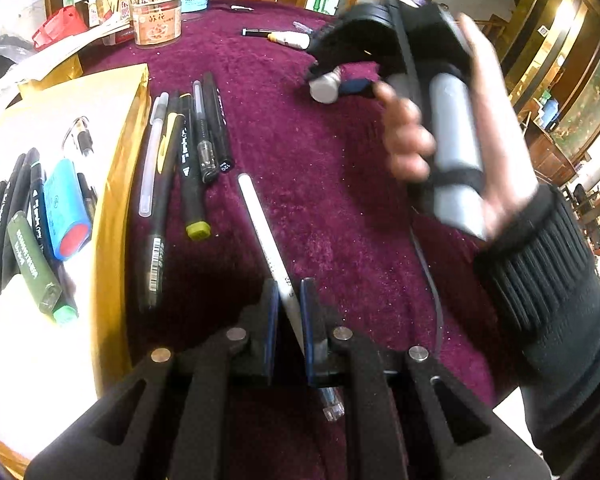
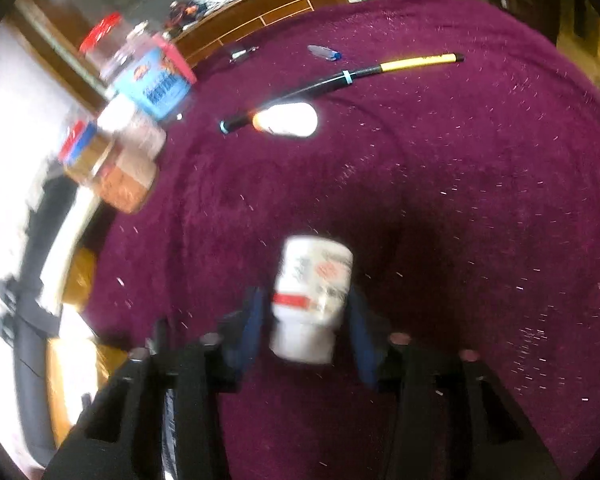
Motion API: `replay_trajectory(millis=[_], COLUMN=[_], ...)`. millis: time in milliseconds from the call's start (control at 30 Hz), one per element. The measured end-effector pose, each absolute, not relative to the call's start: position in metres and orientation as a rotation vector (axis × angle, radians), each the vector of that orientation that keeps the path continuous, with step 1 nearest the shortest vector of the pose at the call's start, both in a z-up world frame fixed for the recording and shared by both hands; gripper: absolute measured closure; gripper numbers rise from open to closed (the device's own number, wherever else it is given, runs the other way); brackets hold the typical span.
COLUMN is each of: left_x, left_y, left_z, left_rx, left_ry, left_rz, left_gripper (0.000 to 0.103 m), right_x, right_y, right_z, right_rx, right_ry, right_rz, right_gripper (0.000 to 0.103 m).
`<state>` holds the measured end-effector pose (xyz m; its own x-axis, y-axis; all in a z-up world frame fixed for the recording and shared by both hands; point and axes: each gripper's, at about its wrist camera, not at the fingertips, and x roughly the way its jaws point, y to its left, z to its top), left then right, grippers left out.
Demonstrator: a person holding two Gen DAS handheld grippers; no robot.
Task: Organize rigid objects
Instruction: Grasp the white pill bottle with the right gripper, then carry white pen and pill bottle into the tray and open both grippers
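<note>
Here the left gripper (image 1: 290,300) is closed narrowly on a slim white pen (image 1: 266,236), pinching it near one end so the rest of the barrel juts forward over the burgundy tablecloth (image 1: 320,184). Just left of the pen lies a row of pens and markers (image 1: 184,160), set parallel beside the gold-edged box (image 1: 118,184), which already holds dark markers, a green-capped marker (image 1: 36,264) and a blue cylinder (image 1: 66,208). Lining them up like this probably keeps similar items together, and the white pen looks headed for that row or the box.

The right gripper (image 2: 306,312) grips a small white bottle (image 2: 310,300) with red printing, its blue pads pressed against both sides at the lower body, lifted clear of the cloth. The right-wrist view is blurred, suggesting motion. Beyond the bottle, a black-and-yellow pen (image 2: 352,76), a white tube-like object (image 2: 288,120) and a blue lighter (image 2: 324,53) lie loose, well apart from the box, not yet sorted.
</note>
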<state>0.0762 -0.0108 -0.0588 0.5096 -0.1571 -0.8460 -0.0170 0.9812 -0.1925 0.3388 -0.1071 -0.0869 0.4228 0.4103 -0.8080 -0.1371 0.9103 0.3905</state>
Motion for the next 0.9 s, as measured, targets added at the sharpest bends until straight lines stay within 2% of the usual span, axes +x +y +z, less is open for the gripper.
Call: replay_trajectory(millis=[367, 533, 900], left_x=[0.072, 0.060, 0.013], left_y=[-0.035, -0.033, -0.003], left_z=[-0.062, -0.055, -0.004], left_rx=[-0.083, -0.164, -0.332], left_ry=[1.037, 1.031, 0.926], left_rz=[-0.027, -0.073, -0.076], left_gripper=[0.093, 0.097, 0.098], right_x=[0.207, 0.136, 0.091], right_y=[-0.183, -0.206, -0.179], right_z=[-0.090, -0.093, -0.067], right_rx=[0.268, 0.271, 0.272], right_ry=[1.072, 1.030, 0.921], right_rz=[0.496, 0.544, 0.724], right_gripper=[0.073, 0.072, 0.072])
